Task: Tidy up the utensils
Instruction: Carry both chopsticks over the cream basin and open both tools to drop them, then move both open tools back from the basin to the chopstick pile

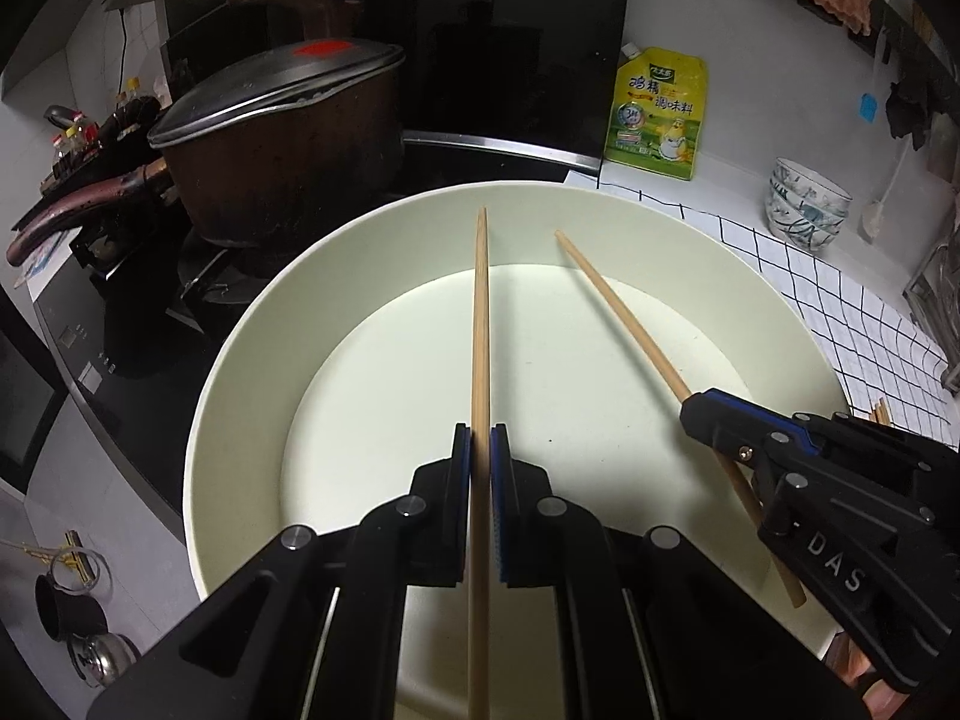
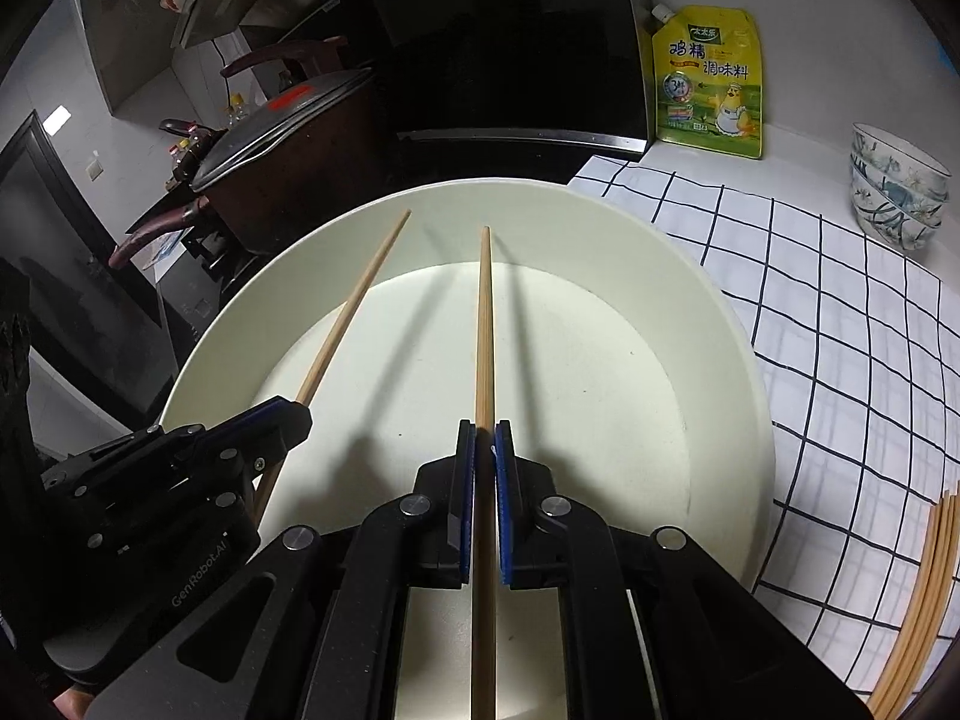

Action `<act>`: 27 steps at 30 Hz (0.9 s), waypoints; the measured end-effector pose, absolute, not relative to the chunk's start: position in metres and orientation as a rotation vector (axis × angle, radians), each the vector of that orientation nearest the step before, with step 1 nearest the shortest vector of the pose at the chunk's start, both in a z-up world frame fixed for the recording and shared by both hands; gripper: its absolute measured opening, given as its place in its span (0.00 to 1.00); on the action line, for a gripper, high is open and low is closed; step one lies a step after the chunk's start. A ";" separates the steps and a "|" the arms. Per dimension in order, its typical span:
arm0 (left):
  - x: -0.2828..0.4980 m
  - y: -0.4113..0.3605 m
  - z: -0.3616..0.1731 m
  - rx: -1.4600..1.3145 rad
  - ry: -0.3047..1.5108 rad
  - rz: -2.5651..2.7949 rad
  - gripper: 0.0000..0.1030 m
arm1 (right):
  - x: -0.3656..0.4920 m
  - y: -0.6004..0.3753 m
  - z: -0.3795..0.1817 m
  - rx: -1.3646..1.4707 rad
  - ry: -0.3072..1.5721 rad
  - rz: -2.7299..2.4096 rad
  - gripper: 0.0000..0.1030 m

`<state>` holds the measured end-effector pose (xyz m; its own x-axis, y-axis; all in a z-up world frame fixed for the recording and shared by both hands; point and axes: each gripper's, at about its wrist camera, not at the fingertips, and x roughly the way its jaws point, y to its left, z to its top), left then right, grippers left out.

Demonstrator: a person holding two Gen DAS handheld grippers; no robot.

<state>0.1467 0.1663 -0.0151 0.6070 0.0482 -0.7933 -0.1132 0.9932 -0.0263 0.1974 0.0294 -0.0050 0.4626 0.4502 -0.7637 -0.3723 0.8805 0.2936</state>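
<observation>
My left gripper (image 1: 480, 438) is shut on a wooden chopstick (image 1: 480, 324) that points forward over a wide cream bowl (image 1: 252, 324). My right gripper (image 2: 485, 435) is shut on a second chopstick (image 2: 483, 324) above the same bowl (image 2: 720, 324). Both sticks hang over the bowl's inside, tips toward its far rim. In the left wrist view the right gripper (image 1: 699, 405) comes in from the right with its chopstick (image 1: 618, 306). In the right wrist view the left gripper (image 2: 297, 411) comes in from the left with its chopstick (image 2: 354, 306).
A lidded brown pot (image 1: 282, 150) sits on the black stove (image 1: 138, 324) left of the bowl. A yellow seasoning pouch (image 2: 708, 84) leans at the wall. Stacked patterned bowls (image 2: 897, 186) stand on the checked cloth (image 2: 840, 324). Several more chopsticks (image 2: 924, 588) lie at the right edge.
</observation>
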 end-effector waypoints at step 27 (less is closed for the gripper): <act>0.071 0.141 0.016 -0.073 0.777 0.136 0.80 | 0.104 -0.033 0.031 0.059 0.826 0.379 0.38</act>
